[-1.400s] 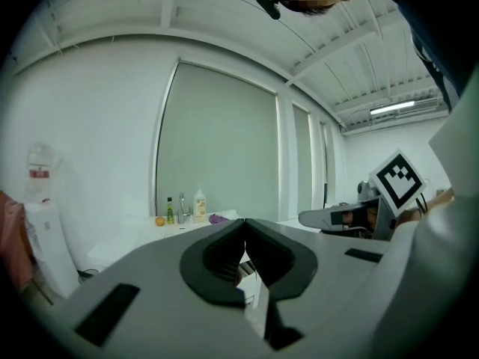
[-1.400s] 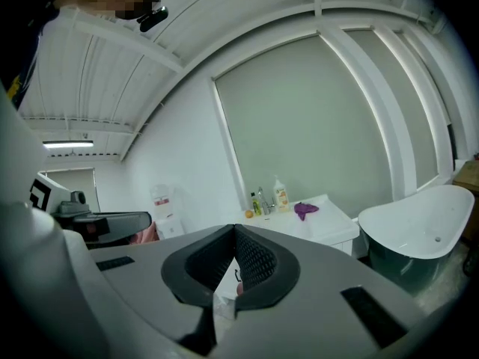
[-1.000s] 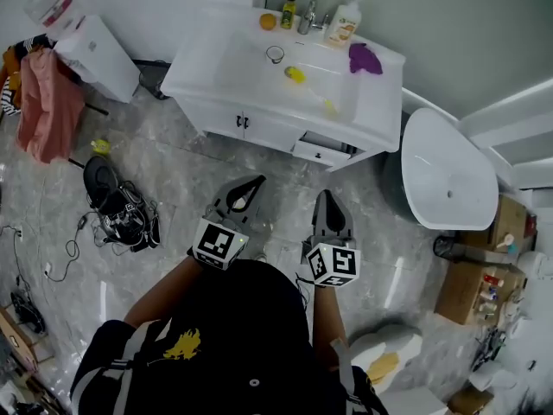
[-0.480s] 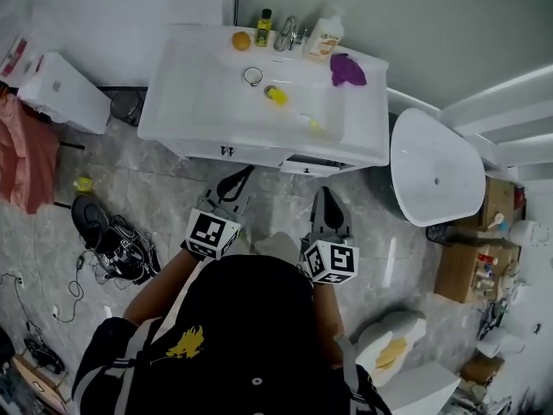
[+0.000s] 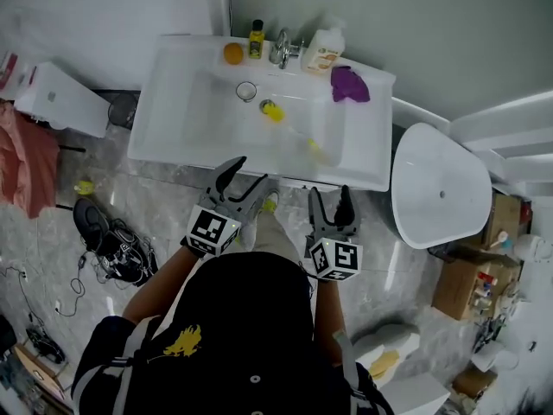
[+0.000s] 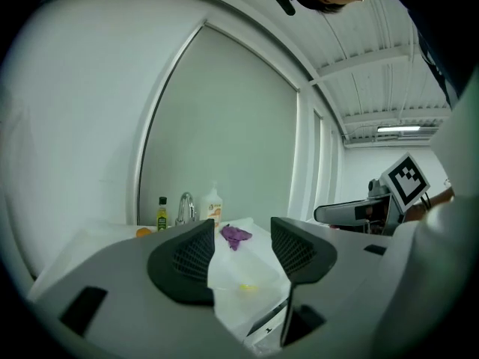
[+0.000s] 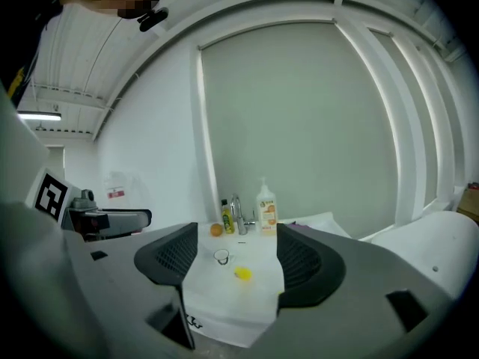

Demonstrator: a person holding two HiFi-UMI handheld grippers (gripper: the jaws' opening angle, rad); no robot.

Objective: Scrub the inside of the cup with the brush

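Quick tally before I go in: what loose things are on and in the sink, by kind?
Bottles: 2 (small yellow bottle, pump bottle)
Cup: 1
Brush: 1
Purple cloth: 1
Orange round object: 1
Total: 6

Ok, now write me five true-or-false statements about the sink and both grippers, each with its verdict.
1. The cup sits in the sink basin. True.
2. The right gripper grips the brush. False: its jaws are opening with nothing between them, and the brush lies in the basin near the cup.
3. The purple cloth lies on the sink top beside the soap bottle. True.
4. The orange is inside the cup. False: it sits on the sink top by the faucet, apart from the cup.
5. The left gripper holds nothing. True; its jaws are opening.
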